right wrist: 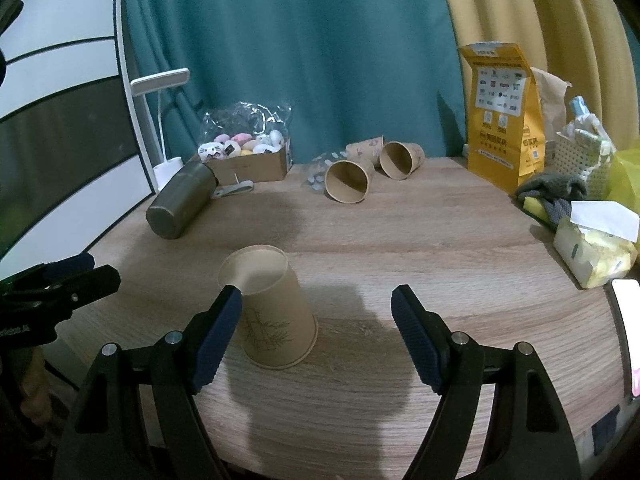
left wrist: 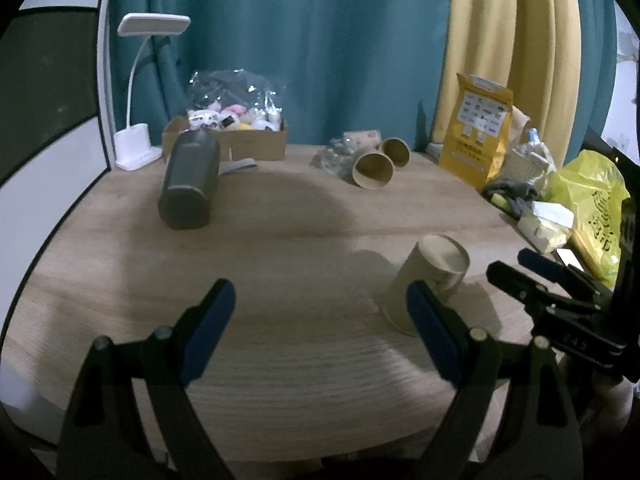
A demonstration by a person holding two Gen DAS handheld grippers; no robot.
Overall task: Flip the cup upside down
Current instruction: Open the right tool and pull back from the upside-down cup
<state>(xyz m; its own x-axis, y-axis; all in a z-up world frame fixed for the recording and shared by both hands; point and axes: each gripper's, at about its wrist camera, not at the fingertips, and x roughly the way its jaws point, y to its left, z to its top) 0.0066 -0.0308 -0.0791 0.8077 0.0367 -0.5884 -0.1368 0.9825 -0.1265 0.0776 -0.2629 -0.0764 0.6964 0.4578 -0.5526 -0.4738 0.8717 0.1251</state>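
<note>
- Right wrist view puts the cup (right wrist: 274,312) just ahead of my right gripper (right wrist: 316,330), standing on the table (right wrist: 440,248) with its wide rim down and its recessed base up, so I judge the flip itself done (a bamboo sketch runs down its side).
- My right gripper's jaws are spread wide and pinch nothing; the left pad sits just beside the cup's upper wall, and I can't tell whether it touches. The cup seems to stand on its own.
- From the left wrist view, the cup (left wrist: 428,280) sits partly behind one pad of my left gripper (left wrist: 320,316), whose jaws are likewise spread with nothing between them.
- What's left, as I read it, is only to back both grippers away without nudging the cup (it looks light and easy to tip).
- Farther back, well apart from it, two more paper cups (right wrist: 368,176) lie on their sides, and a dark flask (right wrist: 180,208) lies at the left by a box (right wrist: 252,168) of small toys.
- A yellow bag (right wrist: 502,120) stands at the right edge.
</note>
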